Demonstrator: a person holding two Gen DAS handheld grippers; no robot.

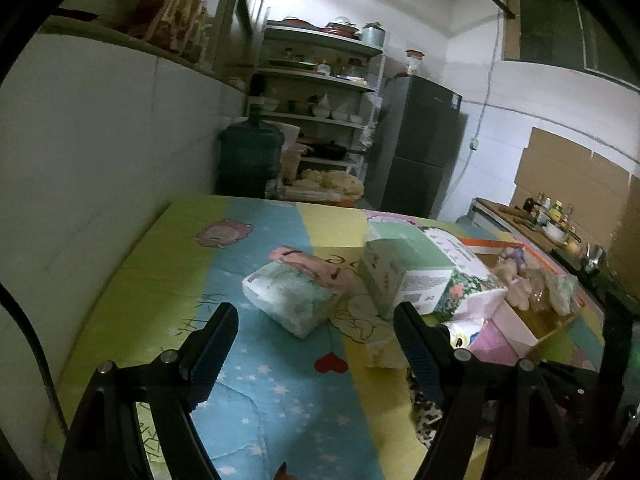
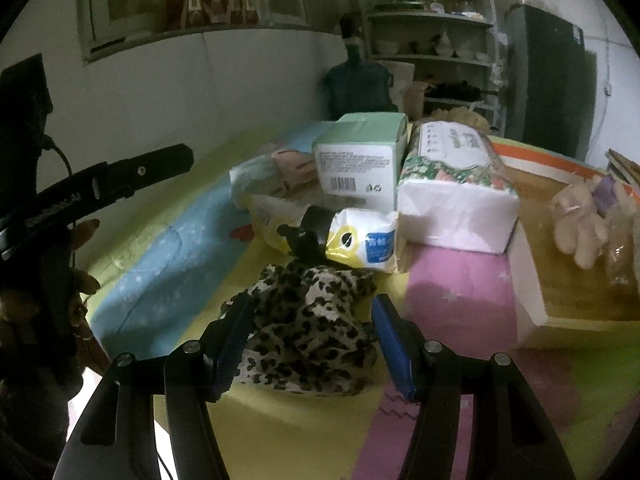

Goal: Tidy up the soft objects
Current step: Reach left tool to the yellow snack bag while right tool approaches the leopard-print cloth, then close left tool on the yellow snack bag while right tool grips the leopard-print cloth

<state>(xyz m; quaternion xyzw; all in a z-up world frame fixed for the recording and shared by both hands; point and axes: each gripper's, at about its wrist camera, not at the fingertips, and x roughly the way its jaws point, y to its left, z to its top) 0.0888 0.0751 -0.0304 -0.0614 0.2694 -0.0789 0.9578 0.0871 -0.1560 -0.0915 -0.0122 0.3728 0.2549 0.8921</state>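
Observation:
A leopard-print cloth (image 2: pixel 312 332) lies crumpled on the cartoon-print table cover (image 2: pixel 280 420). My right gripper (image 2: pixel 312 304) is open and straddles the cloth's near part, one finger on each side. Beyond it lie a yellow, white and blue soft pack (image 2: pixel 360 240), a floral tissue pack (image 2: pixel 452 188) and a green tissue box (image 2: pixel 360 156). My left gripper (image 1: pixel 315 312) is open with nothing between its fingers, just short of a small white wrapped tissue pack (image 1: pixel 294 296). A cardboard box (image 2: pixel 536 288) on the right holds plush toys (image 2: pixel 580 216).
A white wall (image 1: pixel 100 180) runs along the table's left side. Behind the table stand a water jug (image 1: pixel 250 160), open shelves of dishes (image 1: pixel 320 80) and a dark fridge (image 1: pixel 420 152). A counter with bottles (image 1: pixel 548 216) is at the right. The hand holding the left gripper (image 2: pixel 84 236) shows at the left.

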